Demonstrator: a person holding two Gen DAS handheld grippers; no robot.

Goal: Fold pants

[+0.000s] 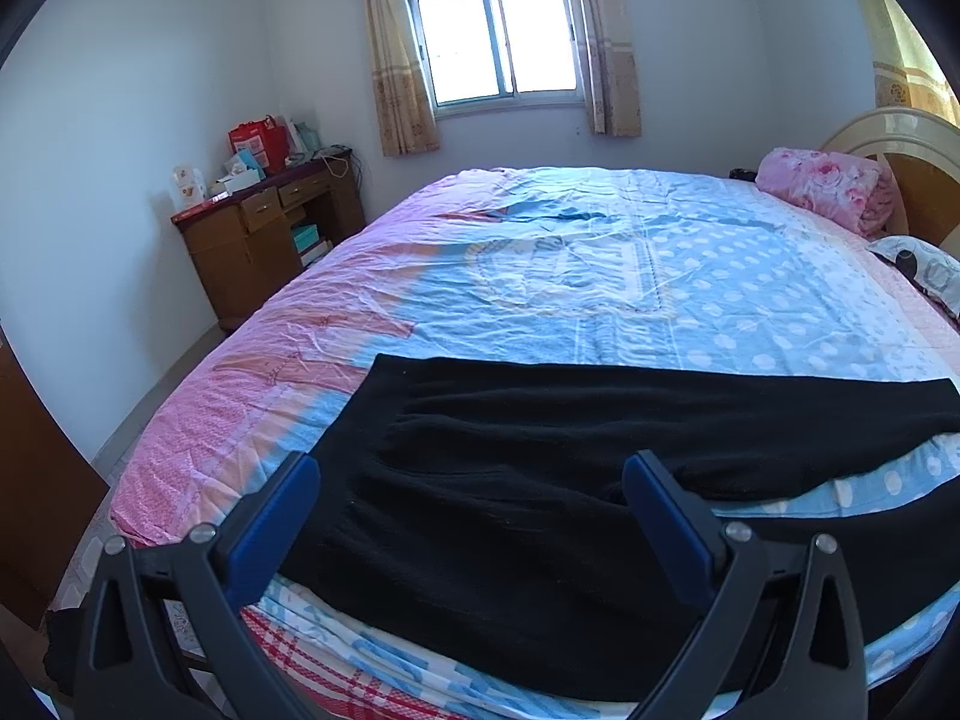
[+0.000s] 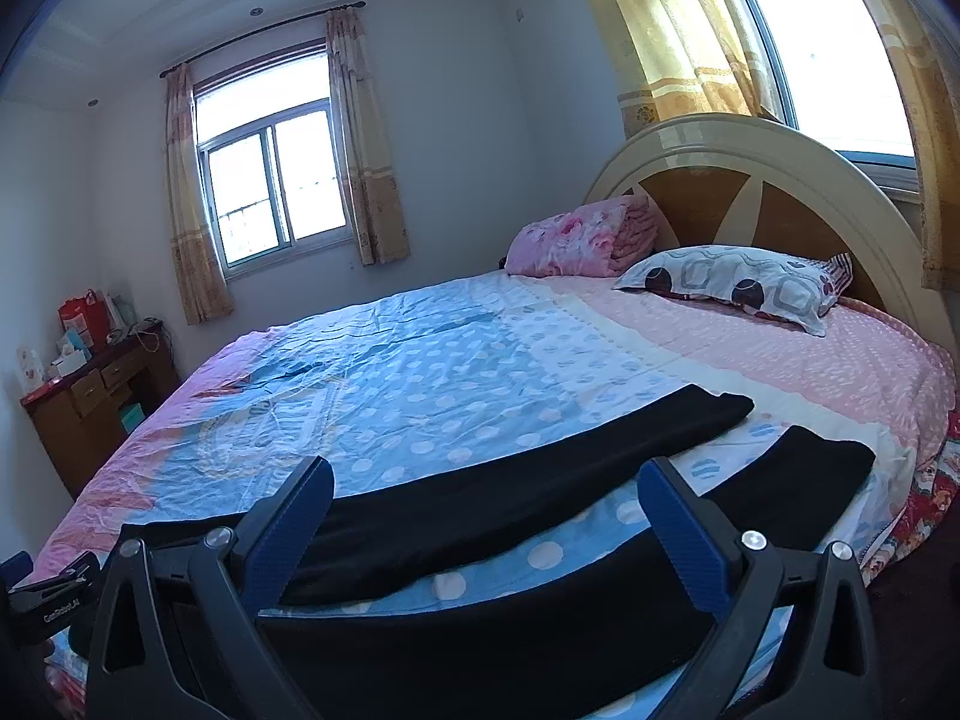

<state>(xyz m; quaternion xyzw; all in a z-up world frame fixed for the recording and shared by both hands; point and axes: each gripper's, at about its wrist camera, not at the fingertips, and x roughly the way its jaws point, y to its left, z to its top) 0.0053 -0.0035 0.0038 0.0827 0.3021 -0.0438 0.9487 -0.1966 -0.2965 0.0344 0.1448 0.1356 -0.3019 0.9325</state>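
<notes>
Black pants (image 1: pixel 510 468) are laid flat along the near edge of the bed (image 1: pixel 600 276), on a bedspread patterned in blue, white dots and pink. In the left wrist view the wider waist part is seen at the near left, reaching the edge of the mattress, while the legs run off to the right. In the right wrist view the two legs are seen spread apart, with a strip of dotted bedspread showing between them; the far leg (image 2: pixel 540 480) ends near the pink part of the cover, and the near leg (image 2: pixel 798 474) ends close to the bed's right edge.

The left hand-held gripper (image 1: pixel 471 474) is held above the waist part with its blue-padded fingers (image 1: pixel 276 522) set wide apart; nothing is gripped between them. The right hand-held gripper (image 2: pixel 486 480) is likewise held wide, over the legs, and no cloth is pinched. Whether either one touches the fabric cannot be told.

At the head of the bed a folded pink floral blanket (image 2: pixel 576 240) and a patterned pillow (image 2: pixel 738 282) are placed against a rounded headboard (image 2: pixel 750 180). A wooden desk (image 1: pixel 264 240) with boxes and a red bag on its tabletop is seen in the far left corner, beside a curtained window (image 1: pixel 498 36).
</notes>
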